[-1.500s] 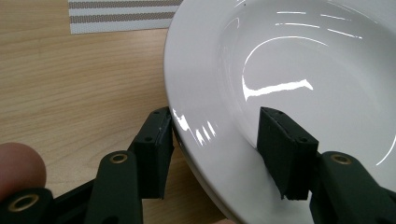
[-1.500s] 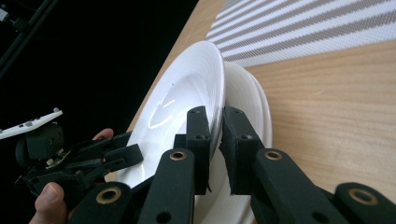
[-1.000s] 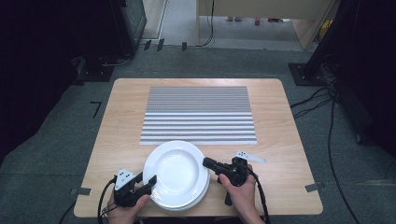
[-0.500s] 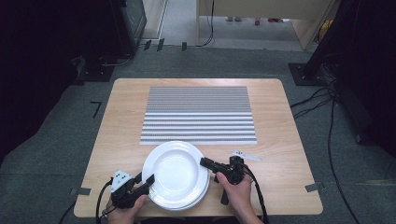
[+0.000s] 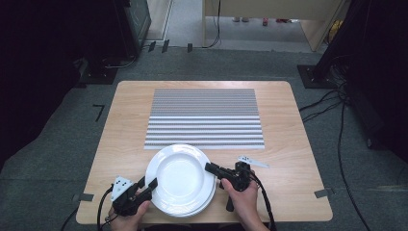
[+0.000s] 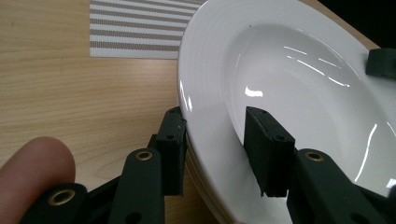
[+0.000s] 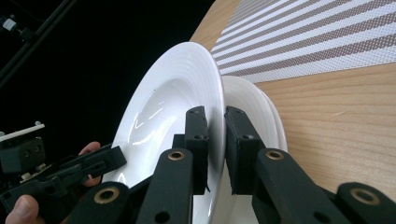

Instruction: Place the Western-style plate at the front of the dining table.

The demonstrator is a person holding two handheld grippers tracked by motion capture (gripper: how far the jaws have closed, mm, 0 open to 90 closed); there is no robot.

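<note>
A stack of white plates sits near the table's front edge. The top plate [image 5: 180,175] [image 7: 173,93] [image 6: 289,84] is tilted up off the lower plates [image 7: 257,107] [image 5: 195,211] on its right side. My right gripper [image 5: 210,168] [image 7: 215,126] is shut on that plate's right rim, one jaw above it and one below. At the plate's left rim my left gripper [image 5: 146,185] [image 6: 219,144] stands open, its jaws straddling the rim with a gap; it also appears in the right gripper view [image 7: 93,163].
A grey-and-white striped placemat [image 5: 204,118] [image 7: 317,37] [image 6: 135,25] covers the middle of the wooden table [image 5: 298,144]. A small white tag [image 5: 252,161] lies right of the plates. Dark equipment and cables stand on the floor around the table.
My right gripper has edged slightly left on the plate's rim. My left hand has sunk a little toward the front edge. The plates have hardly moved.
</note>
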